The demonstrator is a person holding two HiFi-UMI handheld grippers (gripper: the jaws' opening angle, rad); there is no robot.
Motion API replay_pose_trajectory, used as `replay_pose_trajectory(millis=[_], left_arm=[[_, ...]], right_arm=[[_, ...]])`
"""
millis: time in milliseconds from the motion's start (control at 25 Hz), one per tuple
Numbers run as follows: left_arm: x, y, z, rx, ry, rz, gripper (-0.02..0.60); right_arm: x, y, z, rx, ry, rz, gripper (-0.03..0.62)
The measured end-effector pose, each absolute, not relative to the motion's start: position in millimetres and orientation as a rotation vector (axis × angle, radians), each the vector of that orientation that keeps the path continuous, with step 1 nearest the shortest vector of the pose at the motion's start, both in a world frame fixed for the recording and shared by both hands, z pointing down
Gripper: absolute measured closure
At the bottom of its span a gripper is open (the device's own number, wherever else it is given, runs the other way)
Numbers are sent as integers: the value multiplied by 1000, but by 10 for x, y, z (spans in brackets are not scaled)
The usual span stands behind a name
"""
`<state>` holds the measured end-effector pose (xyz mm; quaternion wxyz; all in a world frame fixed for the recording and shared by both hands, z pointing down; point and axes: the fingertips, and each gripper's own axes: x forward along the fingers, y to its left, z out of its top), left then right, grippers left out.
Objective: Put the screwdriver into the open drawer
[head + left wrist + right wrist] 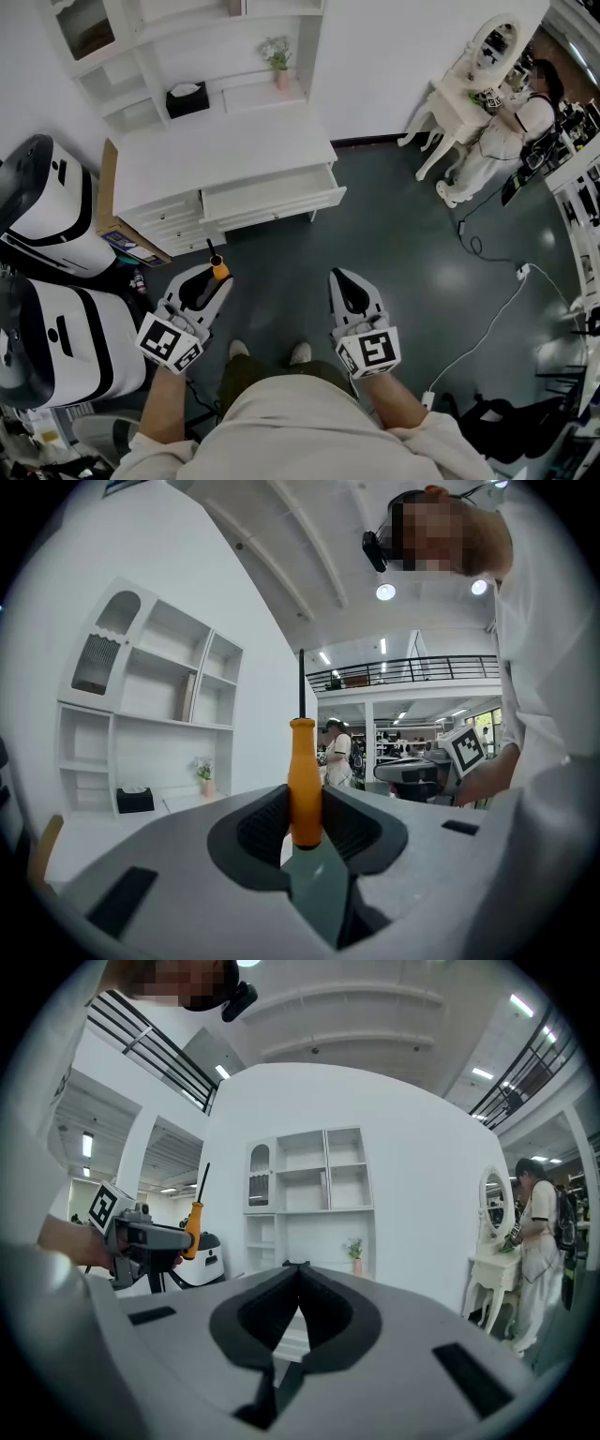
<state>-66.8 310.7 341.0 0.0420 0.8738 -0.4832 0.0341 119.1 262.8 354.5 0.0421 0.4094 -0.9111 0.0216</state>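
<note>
Clamping the smooth orange handle of the screwdriver (304, 782), the ribbed black pads (261, 825) of the left gripper (305, 808) press on it from both sides. The handle is round and slightly tapered, and stands upright. A thin dark shaft rises straight from its top. Around the pads, the gripper's shell is matte grey plastic with a rounded black hollow.

The right gripper (298, 1267) has its jaws brought together, tips meeting at a point, with nothing between them. Only a narrow diamond-shaped gap shows lower down.

In the head view, both grippers sit side by side over the glossy dark floor (412, 272). The screwdriver's orange handle pokes from the left one, short of the furniture. The open drawer (272, 195) is a shallow white rectangular tray, pulled out from under the flat top of a white desk (216, 150). It lies ahead and a little right of the screwdriver, apart from it. White cubby shelves (141, 56) rise behind the desk.
</note>
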Motion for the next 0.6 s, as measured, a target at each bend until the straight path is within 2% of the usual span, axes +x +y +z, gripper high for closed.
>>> replay_pose_trajectory(millis=[280, 600], left_arm=[[-496, 3031, 3468, 2636, -1548, 100, 473], [-733, 2624, 3571, 2638, -1530, 102, 472]], right_arm=[[1293, 2433, 3602, 1163, -2817, 53, 591], [1116, 2086, 3631, 1186, -2795, 46, 591]])
